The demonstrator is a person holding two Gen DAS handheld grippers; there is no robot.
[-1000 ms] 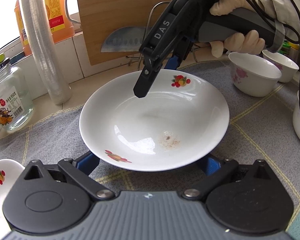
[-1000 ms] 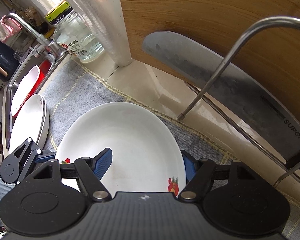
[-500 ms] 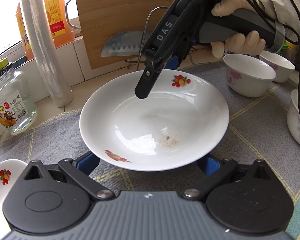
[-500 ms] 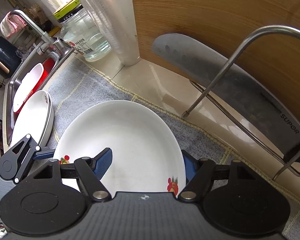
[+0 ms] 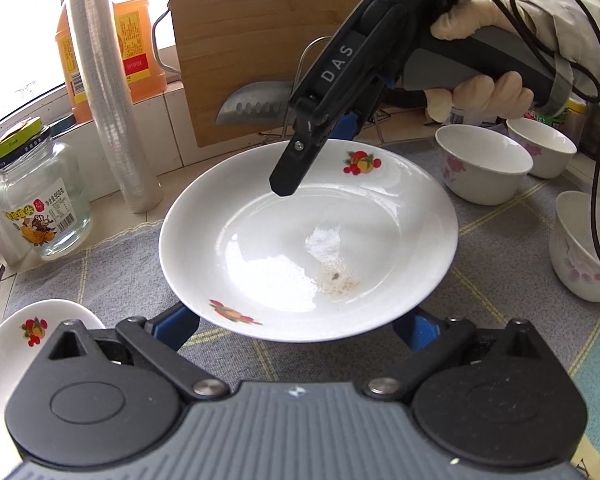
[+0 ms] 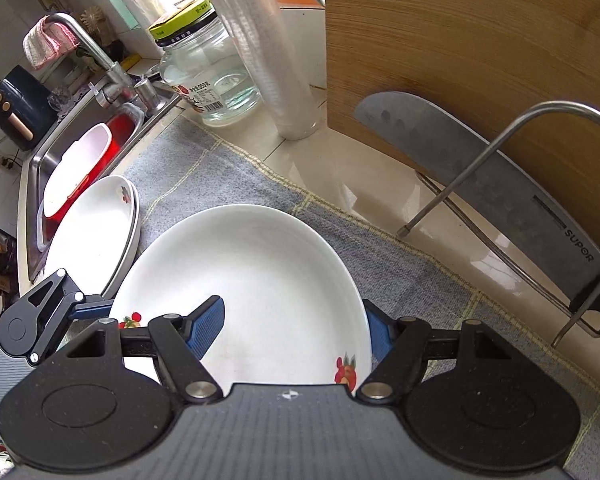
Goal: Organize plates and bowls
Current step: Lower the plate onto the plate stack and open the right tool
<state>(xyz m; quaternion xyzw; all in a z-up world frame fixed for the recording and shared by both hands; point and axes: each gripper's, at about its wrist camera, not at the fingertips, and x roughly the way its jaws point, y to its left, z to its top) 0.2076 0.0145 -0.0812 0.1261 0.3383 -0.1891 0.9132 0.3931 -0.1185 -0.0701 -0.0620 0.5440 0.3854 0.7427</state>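
Plate, rim (far edge) straddled, right gripper

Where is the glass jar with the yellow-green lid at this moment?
The glass jar stands at the left of the left wrist view, on the counter beside the stack of plastic cups, behind the grey mat.

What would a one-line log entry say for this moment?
plate: over grey mat, crumbs inside | left gripper: open, fingers under near rim | right gripper: open, straddling far rim | stacked plates: beside sink

Tiled counter w/ grey checked mat, plate stack, bowls, jar on it
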